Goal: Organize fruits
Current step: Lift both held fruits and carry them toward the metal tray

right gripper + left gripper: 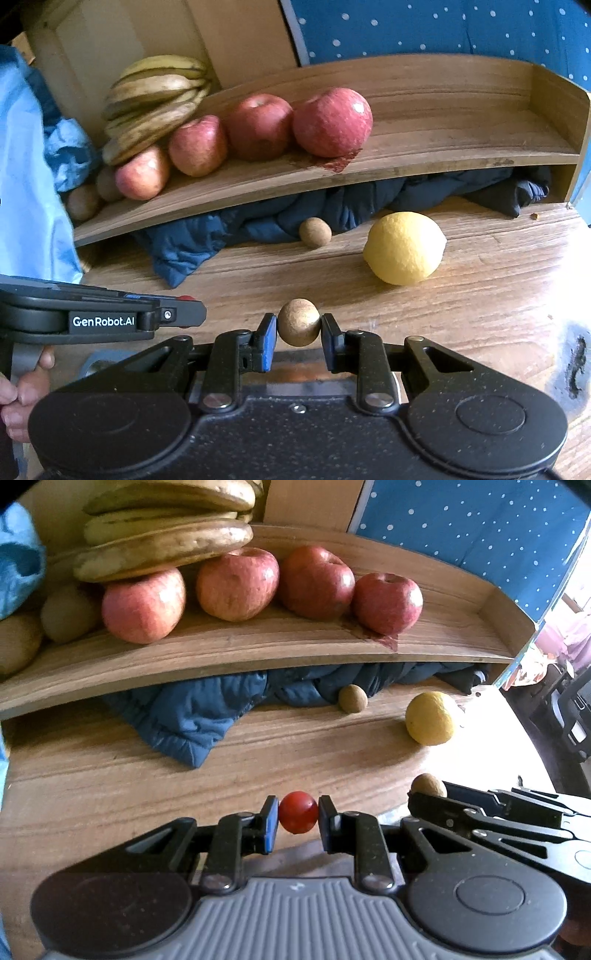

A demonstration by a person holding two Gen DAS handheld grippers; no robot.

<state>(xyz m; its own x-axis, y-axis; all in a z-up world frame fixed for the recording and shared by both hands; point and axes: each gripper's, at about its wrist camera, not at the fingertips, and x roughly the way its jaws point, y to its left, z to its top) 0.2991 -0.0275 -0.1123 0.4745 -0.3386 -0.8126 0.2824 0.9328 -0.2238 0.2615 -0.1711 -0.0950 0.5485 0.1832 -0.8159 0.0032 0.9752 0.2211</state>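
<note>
My left gripper is shut on a small red tomato, held above the wooden table. My right gripper is shut on a small brown round fruit; it also shows at the right of the left wrist view, the brown fruit in its jaws. A yellow lemon and another small brown fruit lie on the table beyond. On the wooden shelf sit several red apples, a bunch of bananas and brown kiwis at its left end.
A dark blue quilted garment is stuffed under the shelf and spills onto the table. A light blue cloth hangs at the left. A person's hand grips the left tool. The right half of the shelf has bare wood.
</note>
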